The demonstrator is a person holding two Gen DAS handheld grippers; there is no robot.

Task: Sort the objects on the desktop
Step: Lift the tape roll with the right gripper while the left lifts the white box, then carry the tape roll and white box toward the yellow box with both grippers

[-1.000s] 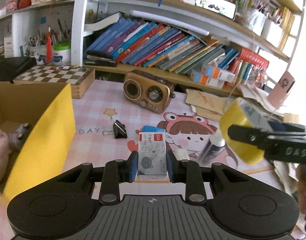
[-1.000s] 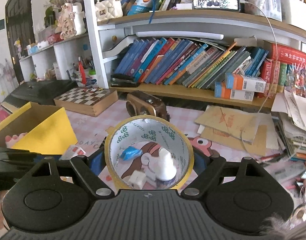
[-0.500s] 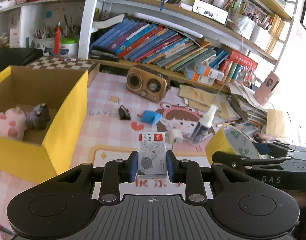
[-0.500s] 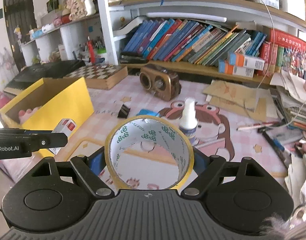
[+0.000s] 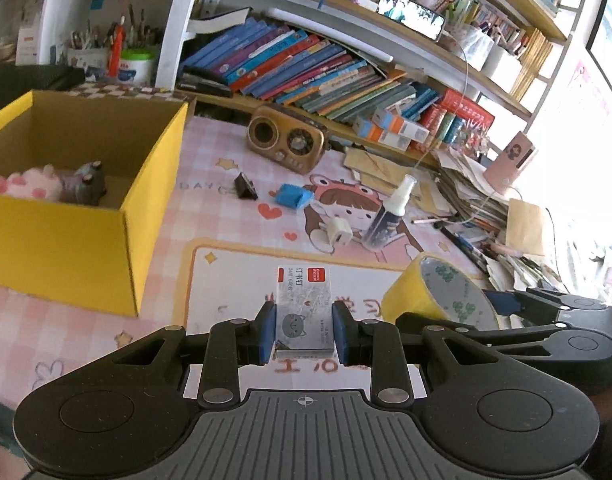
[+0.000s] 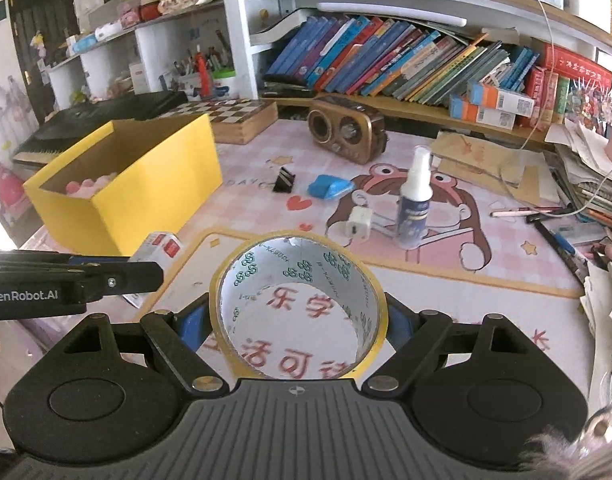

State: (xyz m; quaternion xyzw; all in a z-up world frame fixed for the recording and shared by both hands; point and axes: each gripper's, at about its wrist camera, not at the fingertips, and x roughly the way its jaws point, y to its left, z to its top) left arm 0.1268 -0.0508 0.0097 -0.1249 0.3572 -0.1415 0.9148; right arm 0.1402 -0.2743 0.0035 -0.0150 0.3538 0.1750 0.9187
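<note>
The bench (image 6: 446, 304), covered by a pink cartoon mat, fills the lower half of both views, with crowded bookshelves (image 6: 386, 64) behind it at twelve o'clock. A yellow box (image 5: 85, 232) is seen at nine o'clock in the left wrist view and at ten o'clock in the right wrist view; its top is open, and soft toys (image 5: 45, 184) are already lying inside, so it is judged to be the container into which loose things are being sorted.

A roll of yellow tape (image 6: 297, 308) is clamped across its outer wall by the right tool (image 6: 297, 320), whose jaws are spread wide because of the roll's width. The roll is held with its hollow core facing the camera, so the mat's print is visible through it. A small box of staples (image 5: 303, 312) is pinched by its narrow sides in the left tool (image 5: 303, 334), the jaws set close to match it. Both loads are carried clear of the mat, just beside each other, presumably for delivery to the yellow box.

Left on the mat toward twelve and one o'clock are a brown radio (image 6: 346, 132), a spray bottle (image 6: 416, 204), a blue eraser-like block (image 6: 330, 186), a white charger plug (image 6: 360, 222) and a black binder clip (image 6: 283, 180), apparently not yet sorted.
</note>
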